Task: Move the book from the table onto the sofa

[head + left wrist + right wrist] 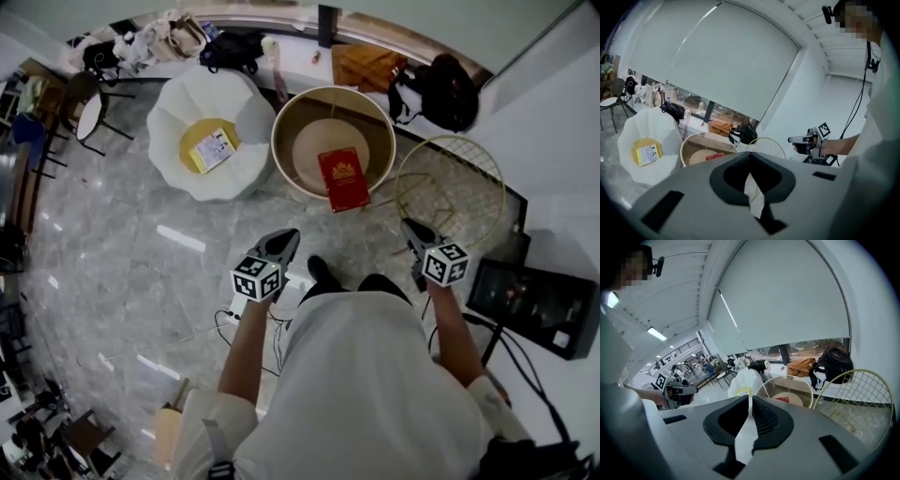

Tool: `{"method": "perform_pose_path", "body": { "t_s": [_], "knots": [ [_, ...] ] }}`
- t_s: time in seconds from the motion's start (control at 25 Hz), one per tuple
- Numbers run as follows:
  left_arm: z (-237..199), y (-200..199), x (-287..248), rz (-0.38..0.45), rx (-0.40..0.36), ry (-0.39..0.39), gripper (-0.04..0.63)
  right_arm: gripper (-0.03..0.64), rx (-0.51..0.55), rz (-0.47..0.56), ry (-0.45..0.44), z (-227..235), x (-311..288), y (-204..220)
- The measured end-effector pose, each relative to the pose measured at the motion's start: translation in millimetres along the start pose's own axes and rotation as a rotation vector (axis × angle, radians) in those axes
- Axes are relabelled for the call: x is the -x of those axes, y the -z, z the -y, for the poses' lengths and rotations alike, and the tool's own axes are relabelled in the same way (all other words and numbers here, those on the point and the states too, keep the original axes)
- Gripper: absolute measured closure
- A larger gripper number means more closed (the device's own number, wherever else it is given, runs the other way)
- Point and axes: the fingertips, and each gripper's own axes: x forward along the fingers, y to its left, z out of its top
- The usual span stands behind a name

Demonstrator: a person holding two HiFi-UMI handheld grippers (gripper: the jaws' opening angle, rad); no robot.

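One red book (343, 178) lies flat on the one round table (375, 117), at its near edge. One white sofa (169, 112) stands just left of the table, holding one yellow cushion (194, 139) and one leaflet (215, 150). My left tongs (286, 236) and right tongs (410, 228) hover short of the table, each pressed together and empty.

- the room is bright and even; soft daylight comes through the big white blind (717, 61) and the low window (693, 101) under it.
- ceiling strip lights (656, 333) glow far back in the right gripper view.
- the polished floor (122, 262) throws back pale streaks of glare.
- shadows are faint and soft-edged.
- all three views bulge like a fisheye, straight lines curve near the rims, and the corners go black.
- whatever sits closest to the gripper lenses looks soft, and far things look small and mushy.
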Motion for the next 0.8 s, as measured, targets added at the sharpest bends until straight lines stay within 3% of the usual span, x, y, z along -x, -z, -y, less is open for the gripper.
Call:
{"method": "perform_pose_path", "body": {
  "t_s": [0.56,0.8],
  "knots": [
    [-21,-2,-24,-0.018,0.033,-0.018,0.594,0.571,0.009,-0.058,0.033,11,-29,-12],
    [-30,-4,-49,0.021,0.095,-0.055,0.594,0.571,0.004,-0.074,-0.032,38,-46,-22]
  ]
}}
